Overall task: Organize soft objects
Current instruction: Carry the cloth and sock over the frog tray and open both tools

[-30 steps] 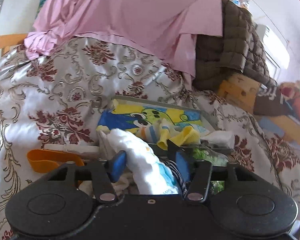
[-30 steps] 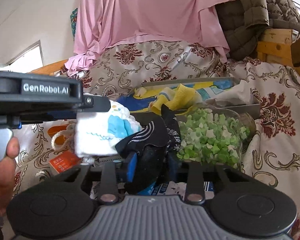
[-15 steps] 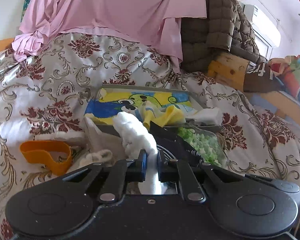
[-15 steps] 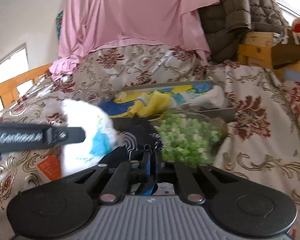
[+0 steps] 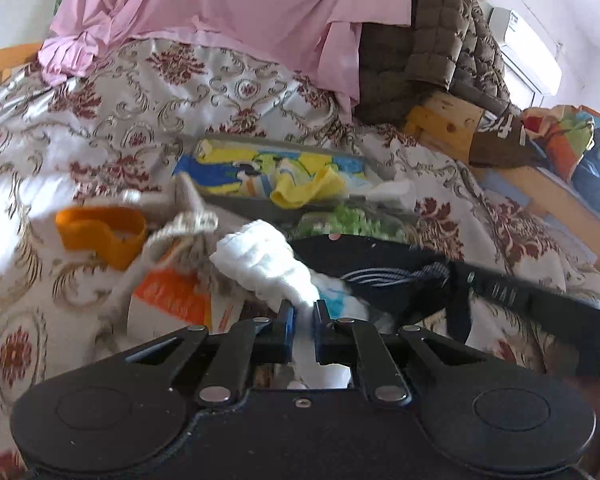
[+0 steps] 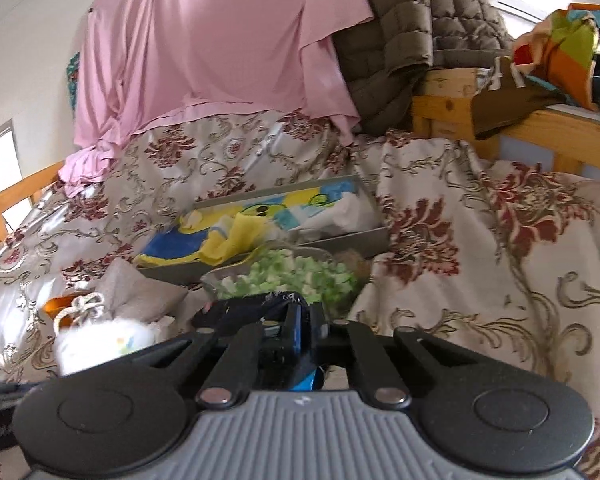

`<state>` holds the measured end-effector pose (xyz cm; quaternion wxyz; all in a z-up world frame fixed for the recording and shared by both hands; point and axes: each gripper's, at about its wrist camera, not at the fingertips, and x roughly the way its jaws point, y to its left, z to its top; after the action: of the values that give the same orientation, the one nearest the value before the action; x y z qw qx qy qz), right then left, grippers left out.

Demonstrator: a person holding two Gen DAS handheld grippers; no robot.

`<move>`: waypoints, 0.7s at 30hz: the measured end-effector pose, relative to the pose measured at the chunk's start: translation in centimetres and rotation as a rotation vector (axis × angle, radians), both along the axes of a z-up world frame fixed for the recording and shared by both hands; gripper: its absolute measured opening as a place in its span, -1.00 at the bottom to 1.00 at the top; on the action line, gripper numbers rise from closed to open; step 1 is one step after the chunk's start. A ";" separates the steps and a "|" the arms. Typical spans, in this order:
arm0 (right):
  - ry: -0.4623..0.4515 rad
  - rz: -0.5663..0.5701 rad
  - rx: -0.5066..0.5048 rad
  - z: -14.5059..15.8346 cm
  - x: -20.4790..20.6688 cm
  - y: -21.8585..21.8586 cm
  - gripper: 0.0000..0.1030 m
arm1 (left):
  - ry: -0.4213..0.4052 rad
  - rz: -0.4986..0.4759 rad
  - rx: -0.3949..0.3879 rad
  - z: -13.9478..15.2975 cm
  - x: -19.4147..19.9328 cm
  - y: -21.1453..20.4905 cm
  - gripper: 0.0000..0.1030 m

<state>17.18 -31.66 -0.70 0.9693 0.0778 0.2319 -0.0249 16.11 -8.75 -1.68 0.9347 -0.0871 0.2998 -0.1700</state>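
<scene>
A patterned bedspread (image 6: 480,248) covers the bed. On it, in the middle, lies a shallow tray (image 6: 376,236) holding a cartoon-print cloth (image 5: 228,172) with a crumpled sock (image 5: 304,192) on top. Just in front of the tray sits a bag of small cut pieces (image 6: 292,276). To its left lie a drawstring pouch (image 6: 140,292) and an open ring-shaped band (image 5: 100,232). Behind everything, a draped sheet (image 6: 220,48) hangs, with a quilted jacket (image 6: 412,32) to its right over a wooden frame (image 6: 452,100).

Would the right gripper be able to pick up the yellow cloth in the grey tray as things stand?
Probably not: the right gripper is shut on a dark sock, and the yellow cloth lies beyond the green-filled bag.
</scene>
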 end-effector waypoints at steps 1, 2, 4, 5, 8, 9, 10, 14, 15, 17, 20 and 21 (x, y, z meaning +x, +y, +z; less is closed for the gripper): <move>0.002 -0.010 0.002 0.0 -0.1 -0.2 -0.91 | 0.006 0.002 0.004 -0.2 -0.4 0.1 -0.81; 0.006 -0.018 0.008 0.1 -0.1 -0.5 -0.91 | 0.011 0.006 0.007 -0.3 -0.7 0.3 -0.81; 0.015 -0.032 0.018 0.0 -0.1 -0.9 -0.91 | 0.021 0.016 0.012 -0.5 -1.0 0.6 -0.81; 0.020 -0.033 0.024 -0.2 -0.1 -1.0 -0.91 | 0.025 0.024 0.016 -0.6 -1.1 0.8 -0.81; 0.045 -0.001 0.047 -0.6 0.1 -0.8 -0.91 | 0.037 0.053 0.019 -0.5 -0.9 1.1 -0.81; 0.056 0.010 0.049 -0.8 0.3 -0.6 -0.90 | 0.040 0.057 0.012 -0.5 -0.8 1.1 -0.80; 0.066 0.022 0.047 -1.0 0.4 -0.4 -0.85 | 0.044 0.059 0.006 -0.5 -0.6 1.2 -0.78; 0.102 0.038 0.047 -1.8 1.0 0.3 -0.52 | 0.064 0.062 -0.020 -0.7 -0.1 1.2 -0.74; 0.108 0.038 0.050 -2.0 1.1 0.3 -0.31 | 0.073 0.062 -0.029 -0.9 0.0 1.2 -0.70; 0.115 0.035 0.052 -2.2 1.2 0.4 -0.17 | 0.089 0.069 -0.049 -1.2 0.3 1.1 -0.64; 0.124 0.035 0.047 -2.4 1.5 0.7 0.08 | 0.104 0.076 -0.076 -1.5 0.8 1.1 -0.61; 0.124 0.039 0.045 -2.4 1.6 0.9 0.12 | 0.106 0.077 -0.081 -1.5 0.9 1.0 -0.57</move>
<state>18.81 -30.79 -3.15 0.9513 0.0935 0.2936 -0.0057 17.01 -7.71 -3.21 0.9191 -0.1451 0.3381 -0.1410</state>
